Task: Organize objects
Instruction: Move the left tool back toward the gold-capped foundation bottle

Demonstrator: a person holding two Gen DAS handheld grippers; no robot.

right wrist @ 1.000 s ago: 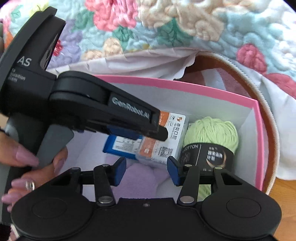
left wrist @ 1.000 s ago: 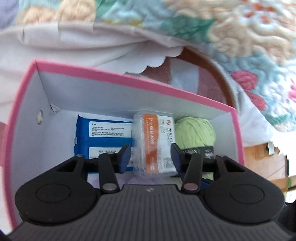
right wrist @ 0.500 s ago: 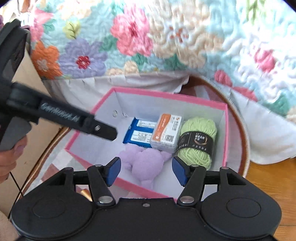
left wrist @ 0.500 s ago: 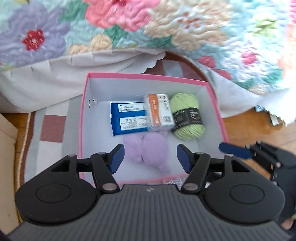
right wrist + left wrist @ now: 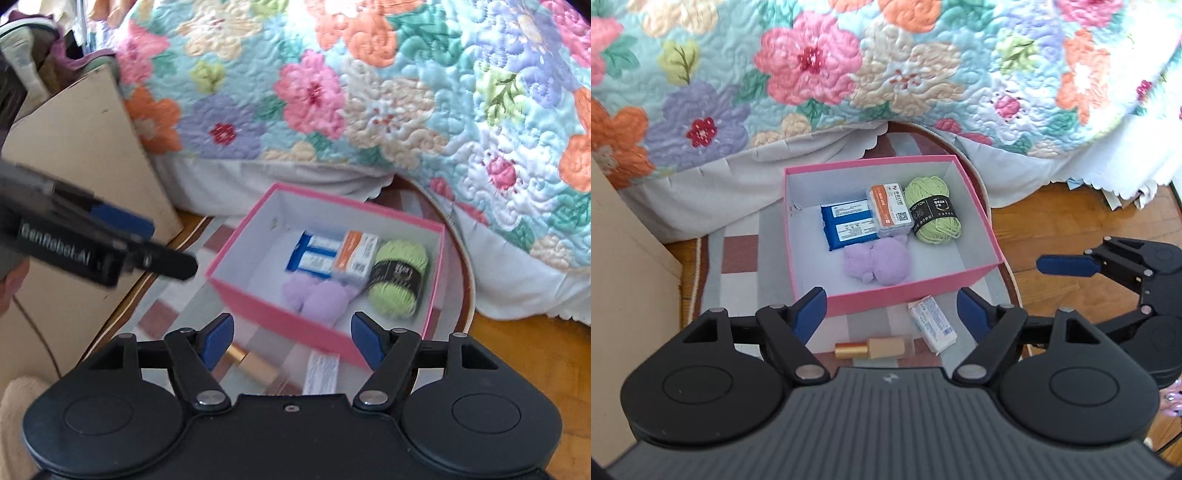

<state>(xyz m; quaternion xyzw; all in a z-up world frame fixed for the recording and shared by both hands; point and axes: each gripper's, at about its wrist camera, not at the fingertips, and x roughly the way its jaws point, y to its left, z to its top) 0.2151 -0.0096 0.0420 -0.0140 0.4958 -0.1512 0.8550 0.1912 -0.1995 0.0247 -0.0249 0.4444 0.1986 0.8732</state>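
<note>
The left gripper (image 5: 892, 308) stood with its jaws wide apart and nothing between them; the right gripper (image 5: 291, 338) was likewise spread and held nothing. Ahead of both sets of jaws sat the pink box (image 5: 916, 286) on a striped rug (image 5: 738, 258), its near wall just beyond the fingertips. Inside it lay a blue packet (image 5: 846, 229), a small orange-and-white box (image 5: 889, 214) resting partly on that packet, a green ball of yarn (image 5: 934, 212) to the right of it and touching it, and a purple plush toy (image 5: 877, 260) nearest the jaws.

Outside the box, between the left gripper's fingers and close to the body of the tool, lay a white packet (image 5: 932, 325) and a gold-capped bottle (image 5: 871, 349) on its side; the two lay near each other, contact could not be told. The right wrist view showed the same two items blurred, the bottle (image 5: 251, 363) by the left finger and the packet (image 5: 321, 373) toward the right finger.

Only the left wrist view showed the right gripper from the side (image 5: 1067, 266), to the right of the box over wooden floor (image 5: 1052, 221); only the right wrist view showed the left gripper (image 5: 110, 251), blurred, left of the box and in front of a beige panel (image 5: 81, 147). A floral quilt (image 5: 849, 74) hung beyond the box in both views.
</note>
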